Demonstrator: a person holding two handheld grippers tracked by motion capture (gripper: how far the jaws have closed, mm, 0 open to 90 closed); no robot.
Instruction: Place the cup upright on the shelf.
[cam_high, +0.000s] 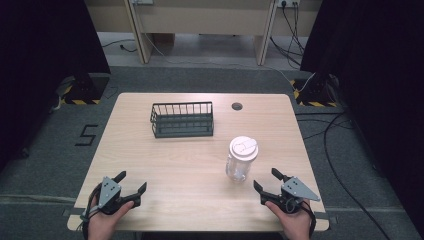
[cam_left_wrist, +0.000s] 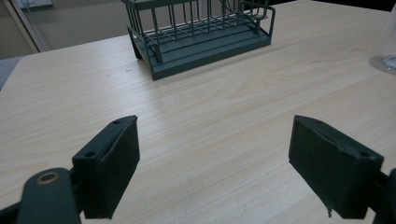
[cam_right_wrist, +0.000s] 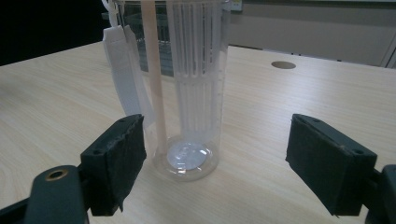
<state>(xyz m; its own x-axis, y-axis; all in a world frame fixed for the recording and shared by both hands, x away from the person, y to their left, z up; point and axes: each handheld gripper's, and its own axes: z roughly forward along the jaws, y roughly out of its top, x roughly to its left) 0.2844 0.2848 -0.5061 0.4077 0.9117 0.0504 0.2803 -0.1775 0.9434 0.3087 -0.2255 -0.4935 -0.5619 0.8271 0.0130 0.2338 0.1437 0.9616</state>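
Observation:
A clear plastic bottle (cam_high: 241, 160) with a white lid stands upright on the wooden table (cam_high: 200, 165), right of centre. In the right gripper view the bottle (cam_right_wrist: 189, 93) shows a white inner strainer and a hanging strap. My right gripper (cam_high: 266, 184) is open just in front of it, jaws wide, and in its own view the right gripper (cam_right_wrist: 215, 163) holds nothing. My left gripper (cam_high: 132, 184) rests open near the front left edge. A dark green wire basket (cam_high: 182, 120) sits empty toward the back of the table, ahead of the left gripper (cam_left_wrist: 215, 163), where the basket (cam_left_wrist: 201, 35) appears far off.
A round cable hole (cam_high: 237, 106) lies in the table near the back right. Cables (cam_high: 340, 150) run over the grey floor to the right. Black curtains flank both sides, and a wooden bench frame stands behind the table.

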